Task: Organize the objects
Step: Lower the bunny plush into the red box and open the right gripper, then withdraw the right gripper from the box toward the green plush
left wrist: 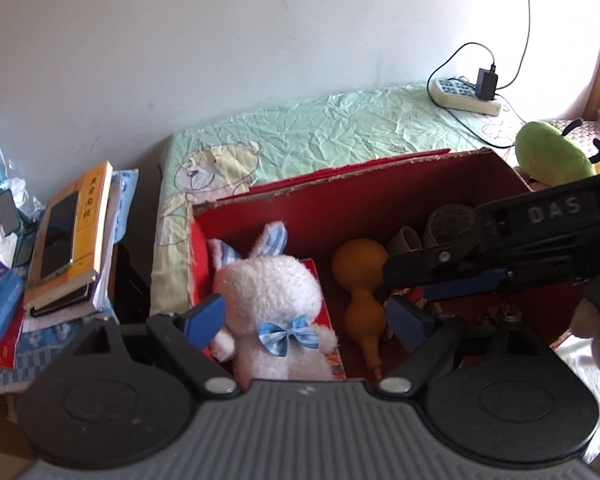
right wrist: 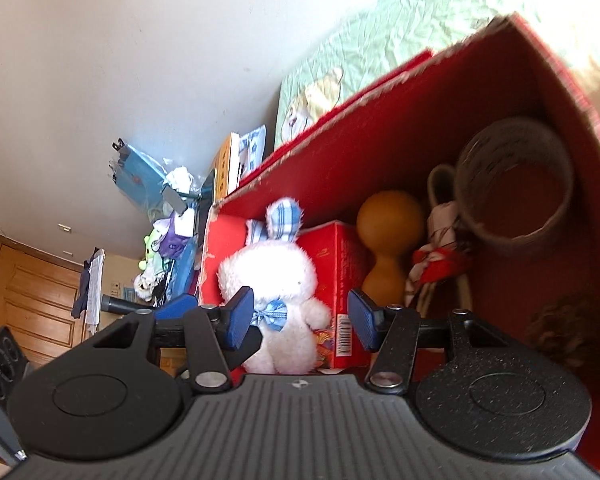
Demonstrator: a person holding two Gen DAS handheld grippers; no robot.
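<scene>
The white plush rabbit (left wrist: 276, 304) sits upright in the red box (left wrist: 340, 200), directly ahead of the left gripper (left wrist: 304, 318). Its jaws stand released around it. The right gripper (right wrist: 300, 322), also released and empty, hovers nearby.

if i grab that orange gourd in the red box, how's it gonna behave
The orange gourd looks smooth and glossy, so flat pads may slip on it. Its two rounded bulbs suggest it would roll if nudged or laid down. It seems rigid, probably a light hollow shell, and its narrow waist looks the surest place to pinch.
</scene>
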